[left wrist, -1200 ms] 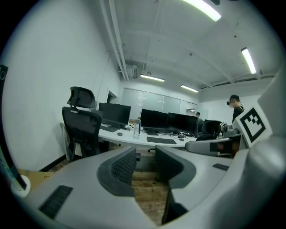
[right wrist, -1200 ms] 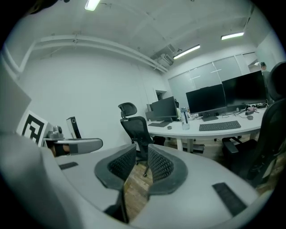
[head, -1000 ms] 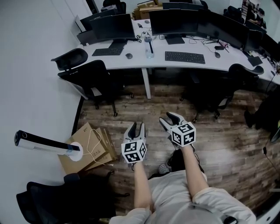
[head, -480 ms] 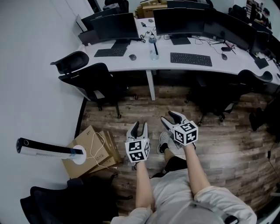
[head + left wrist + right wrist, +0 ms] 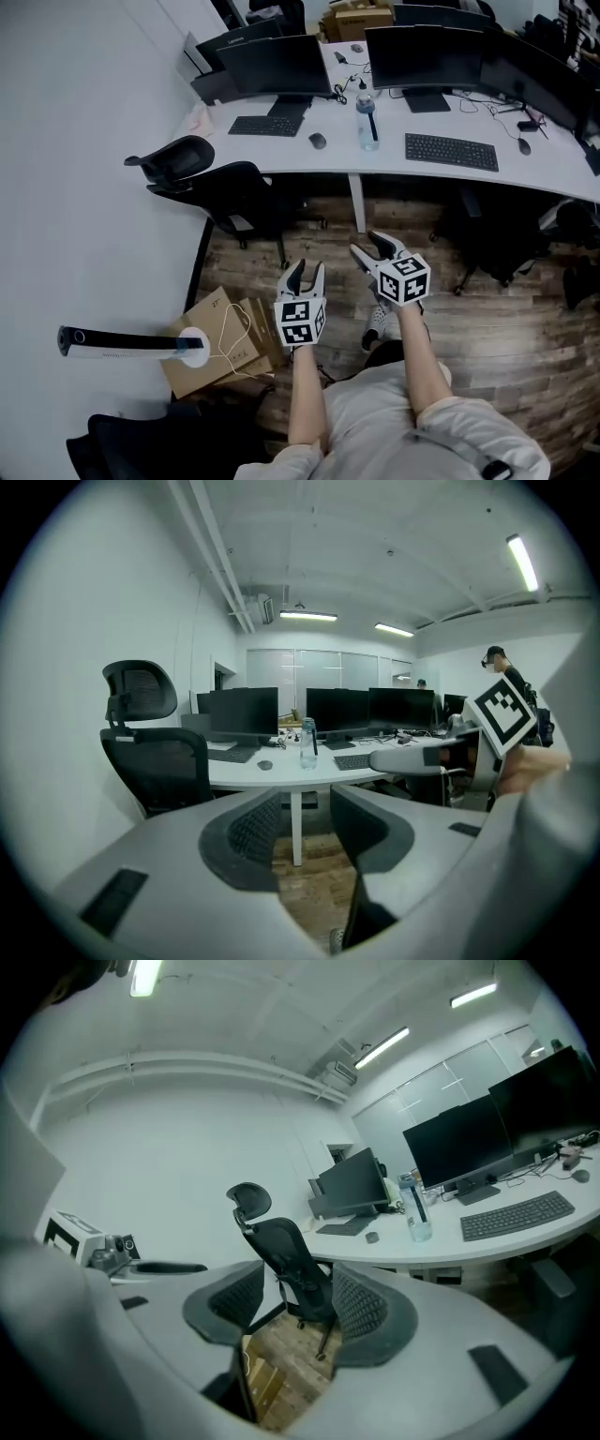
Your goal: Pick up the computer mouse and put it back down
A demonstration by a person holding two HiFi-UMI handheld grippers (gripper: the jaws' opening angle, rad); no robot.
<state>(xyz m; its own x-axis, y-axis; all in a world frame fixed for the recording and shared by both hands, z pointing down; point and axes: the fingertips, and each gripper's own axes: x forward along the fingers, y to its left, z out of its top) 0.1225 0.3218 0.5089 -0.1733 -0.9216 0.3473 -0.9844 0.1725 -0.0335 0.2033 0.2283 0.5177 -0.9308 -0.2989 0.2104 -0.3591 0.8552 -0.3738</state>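
Nothing of the task is done yet. The mouse (image 5: 318, 141) lies untouched on the desk (image 5: 309, 167), with a keyboard (image 5: 267, 126) at its 10 o'clock and a bottle (image 5: 365, 123) at its 3 o'clock. A second mouse (image 5: 523, 146) sits far off toward the desk's right end. I cannot tell which one is meant, though the first lies almost dead ahead.

The person stands well back on the wooden floor (image 5: 506, 328), with a chair (image 5: 239, 192) between them and that part of the desk. The left gripper (image 5: 307, 269) is held out in front with the mouse at its 12 o'clock, well apart. Its jaws stand apart and nothing is between them. The right gripper (image 5: 371, 246), at the left one's 2 o'clock, also has its jaws apart and empty; the chair shows through the gap from a distance. Both pairs of jaws have just been opening wider.

Everything is still left to do, I'd say: closing the distance, reaching over the desk, gripping the mouse, lifting it and setting it back down.

Against a second ago, the desk sits lower and larger in the head view. The chair is nearer and the box (image 5: 211, 328) has slid toward 8 o'clock of the left gripper. The person has walked toward the desk, with the grippers side by side much as before.
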